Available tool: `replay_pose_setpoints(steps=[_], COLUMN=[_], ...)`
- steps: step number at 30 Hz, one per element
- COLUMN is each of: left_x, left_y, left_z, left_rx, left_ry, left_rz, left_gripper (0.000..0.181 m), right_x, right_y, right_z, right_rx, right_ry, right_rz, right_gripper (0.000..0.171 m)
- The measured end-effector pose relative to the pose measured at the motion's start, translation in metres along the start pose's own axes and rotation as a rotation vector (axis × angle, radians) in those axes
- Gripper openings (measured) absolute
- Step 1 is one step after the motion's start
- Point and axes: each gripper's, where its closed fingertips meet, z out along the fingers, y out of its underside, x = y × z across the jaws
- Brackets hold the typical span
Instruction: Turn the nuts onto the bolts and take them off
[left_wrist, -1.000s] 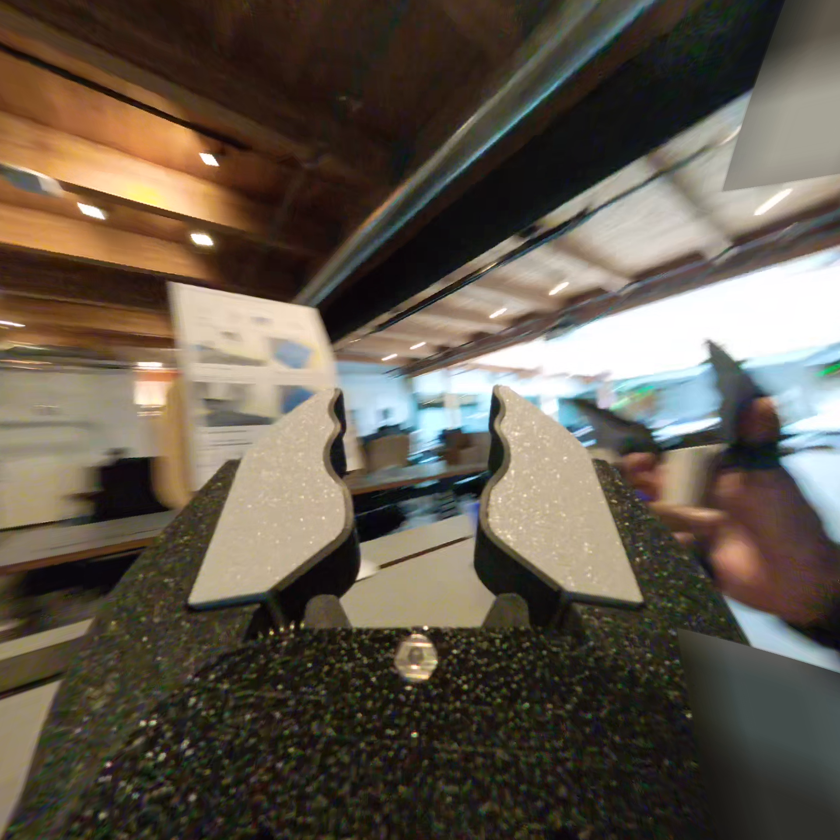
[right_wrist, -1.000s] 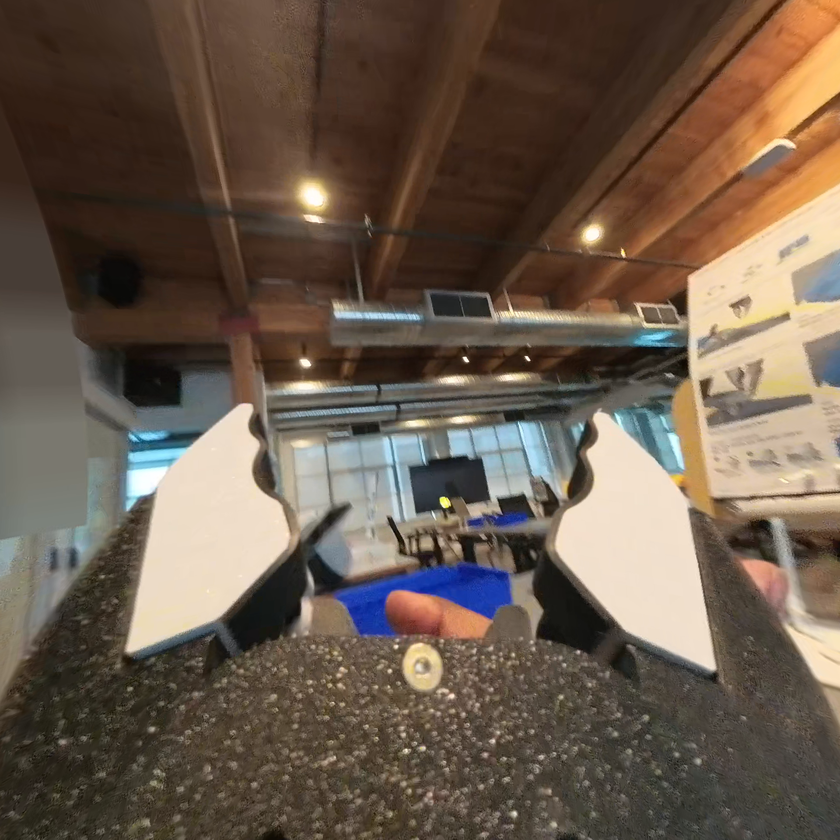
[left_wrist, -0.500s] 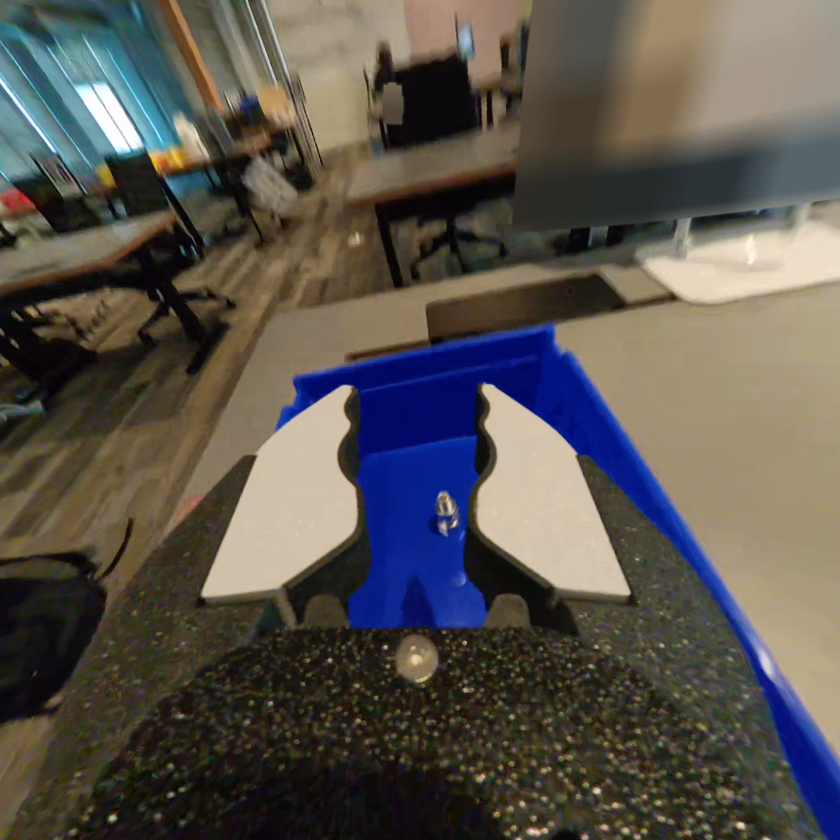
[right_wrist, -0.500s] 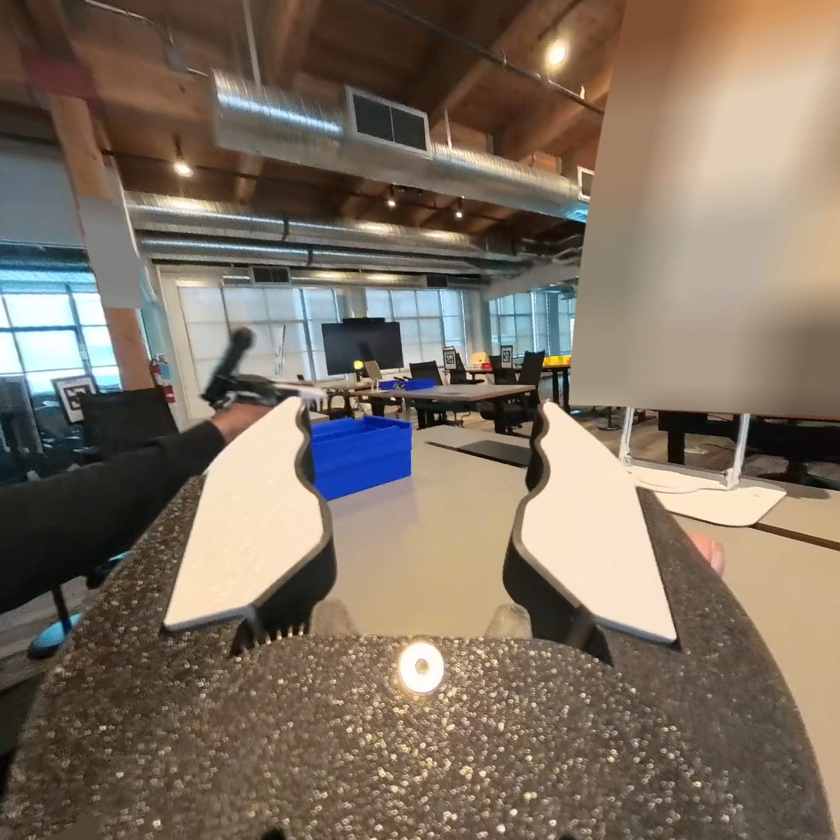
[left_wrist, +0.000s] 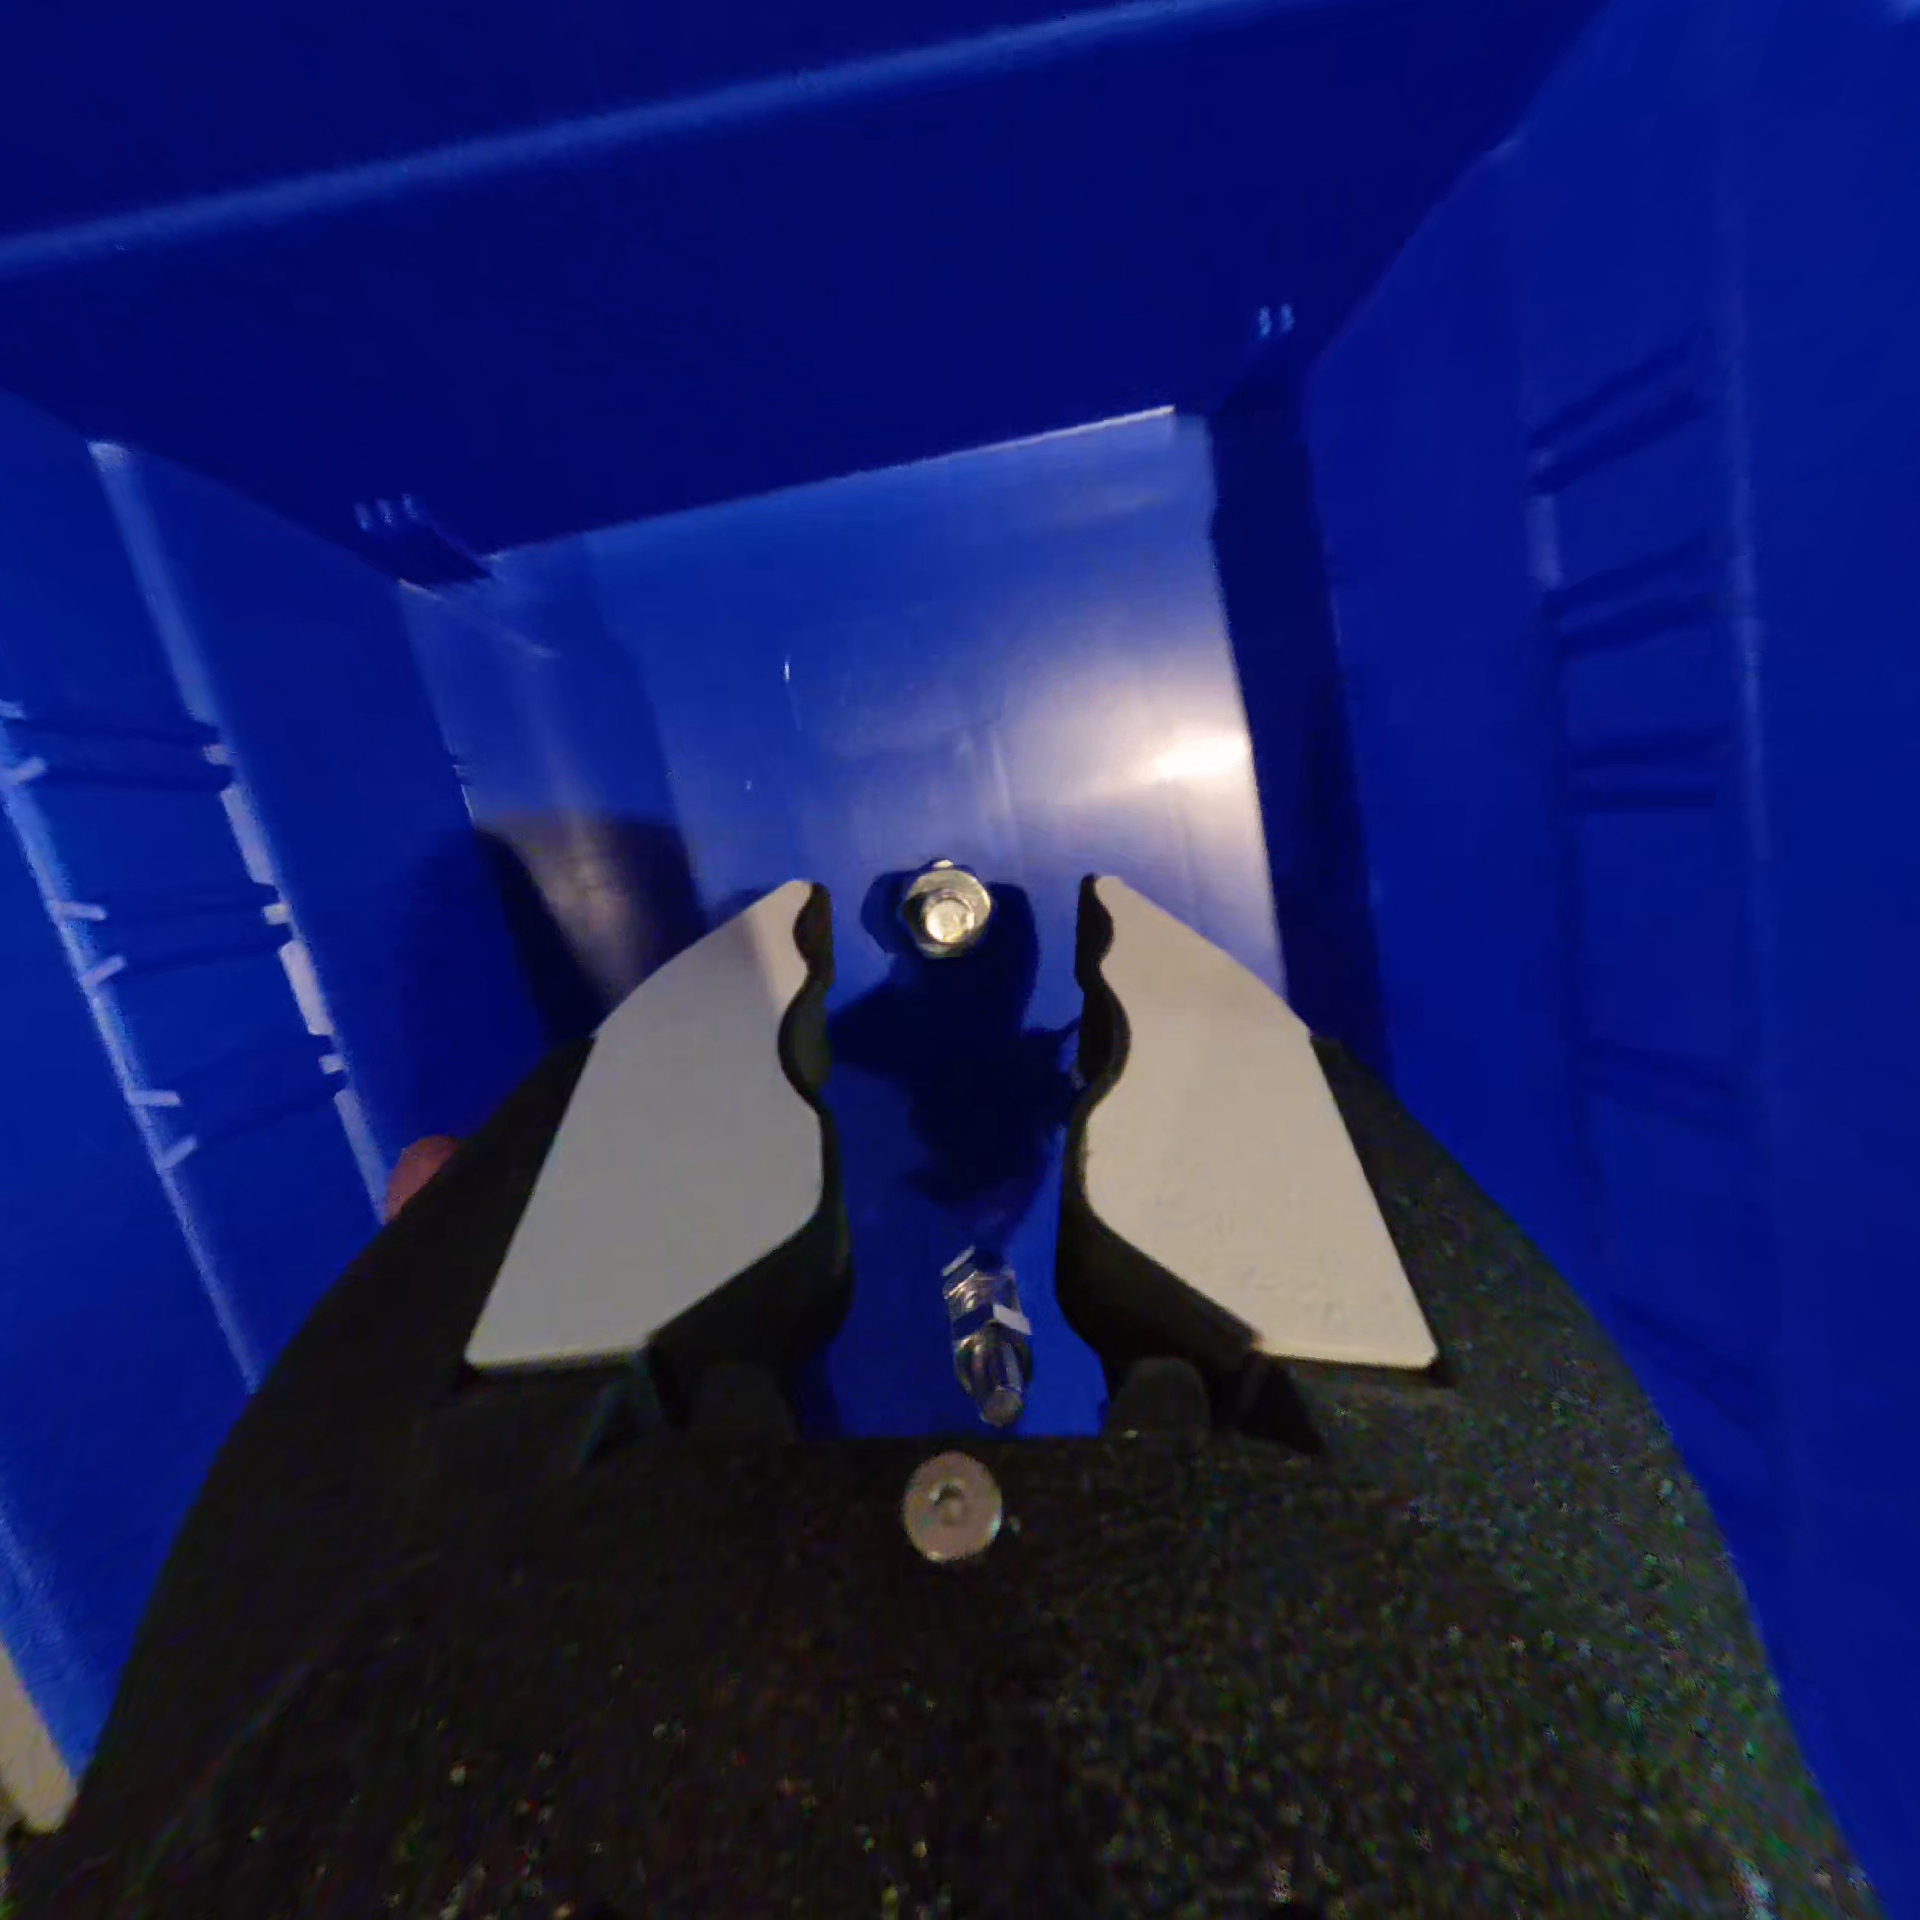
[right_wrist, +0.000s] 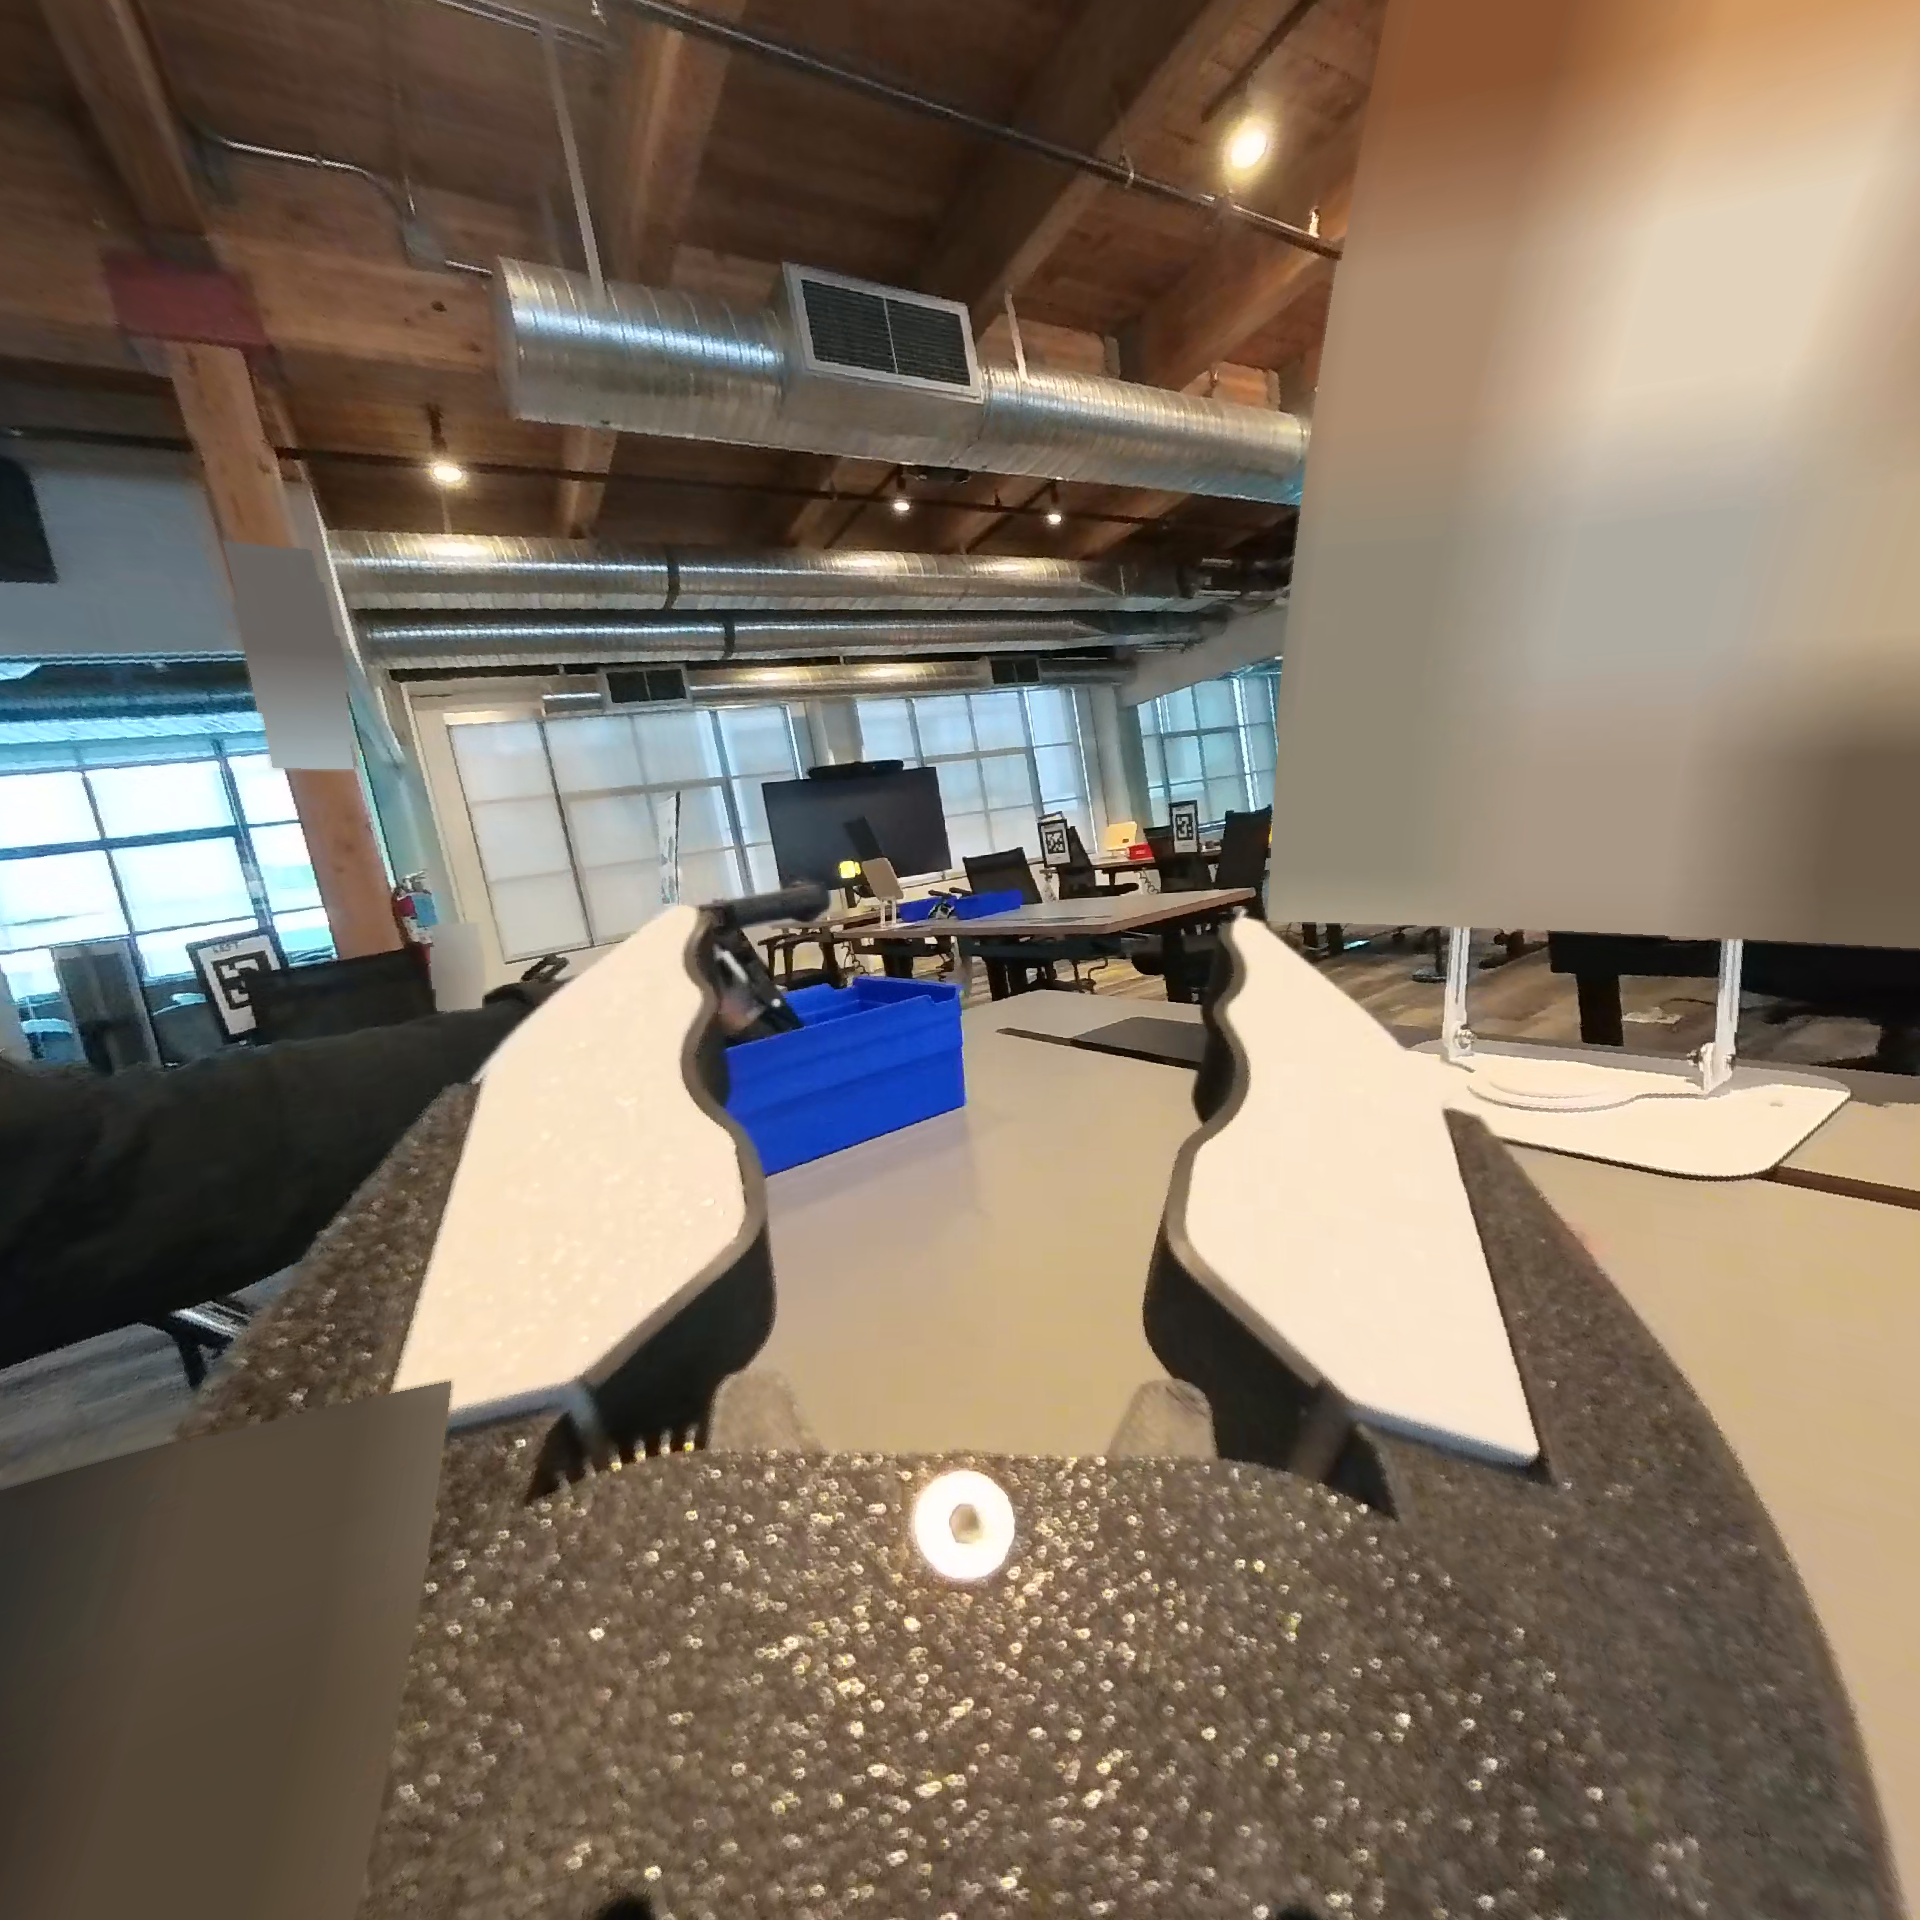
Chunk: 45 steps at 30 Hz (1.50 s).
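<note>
Jaws of both grippers gape empty; left gripper (left_wrist: 951, 940) has just dropped into blue bin (left_wrist: 1662, 831) over bolt (left_wrist: 985, 1340), pickup next.

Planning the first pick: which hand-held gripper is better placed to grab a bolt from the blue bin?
Left. The left hand-held gripper is open inside the blue bin, right over a bolt; the right hand-held gripper hangs open over the table.

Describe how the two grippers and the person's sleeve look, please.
Both grippers, left and right, have a black, glitter-speckled body with one silver screw at its middle. Each has two flat white fingers with wavy black inner edges, tapering toward the tips. The sleeve on the arm seen from the right wrist view is black. No cables show.
</note>
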Motion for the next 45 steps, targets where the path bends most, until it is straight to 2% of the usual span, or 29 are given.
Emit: replay_pose_setpoints(steps=[8, 11, 14, 16, 19, 22, 25, 26, 30, 33, 35, 36, 40, 45], left_x=[-0.001, 0.000, 0.003, 0.017, 0.072, 0.163, 0.261, 0.291, 0.395, 0.435, 0.446, 0.452, 0.472, 0.476], left_y=[0.005, 0.004, -0.006, -0.023, -0.053, -0.068, -0.064, -0.062, -0.049, -0.037, -0.033, -0.027, -0.003, 0.008], left_z=[0.016, 0.015, -0.001, -0.029, -0.095, -0.160, -0.195, -0.200, -0.182, -0.148, -0.136, -0.137, -0.117, -0.120], left_rx=[-0.090, -0.064, 0.045, 0.190, 0.474, 0.725, 0.891, 0.929, 1.036, 1.133, 1.148, 1.159, 1.157, 1.232], left_ry=[-0.015, -0.018, -0.010, 0.023, 0.156, 0.405, 0.707, 0.812, 1.197, 1.318, 1.369, 1.381, 1.167, 1.069], left_rz=[0.036, 0.089, 0.075, 0.081, 0.155, 0.294, 0.426, 0.443, 0.470, 0.467, 0.405, 0.448, 0.734, 0.850], left_gripper=[0.020, 0.020, 0.020, 0.019, 0.018, 0.019, 0.019, 0.019, 0.018, 0.018, 0.018, 0.018, 0.018, 0.018], right_x=[0.001, 0.001, 0.000, -0.002, -0.005, -0.010, -0.017, -0.021, -0.023, -0.013, -0.009, -0.009, -0.009, -0.019], right_y=[0.000, 0.000, 0.002, 0.003, 0.007, 0.008, 0.006, 0.006, 0.017, 0.035, 0.045, 0.051, 0.067, 0.075], right_z=[-0.002, -0.002, -0.002, -0.002, 0.004, 0.017, 0.037, 0.045, 0.069, 0.067, 0.056, 0.051, 0.042, 0.040], right_rx=[0.009, 0.007, -0.005, -0.008, -0.037, -0.062, -0.089, -0.102, -0.143, -0.159, -0.173, -0.202, -0.319, -0.374], right_ry=[-0.003, -0.005, -0.014, -0.022, -0.048, -0.088, -0.148, -0.191, -0.303, -0.314, -0.333, -0.349, -0.404, -0.508], right_rz=[0.025, 0.027, 0.022, 0.013, -0.013, -0.007, -0.036, -0.053, -0.132, -0.200, -0.128, -0.071, 0.139, 0.431], right_gripper=[0.088, 0.087, 0.086, 0.086, 0.085, 0.085, 0.084, 0.079, 0.070, 0.069, 0.063, 0.058, 0.049, 0.048])
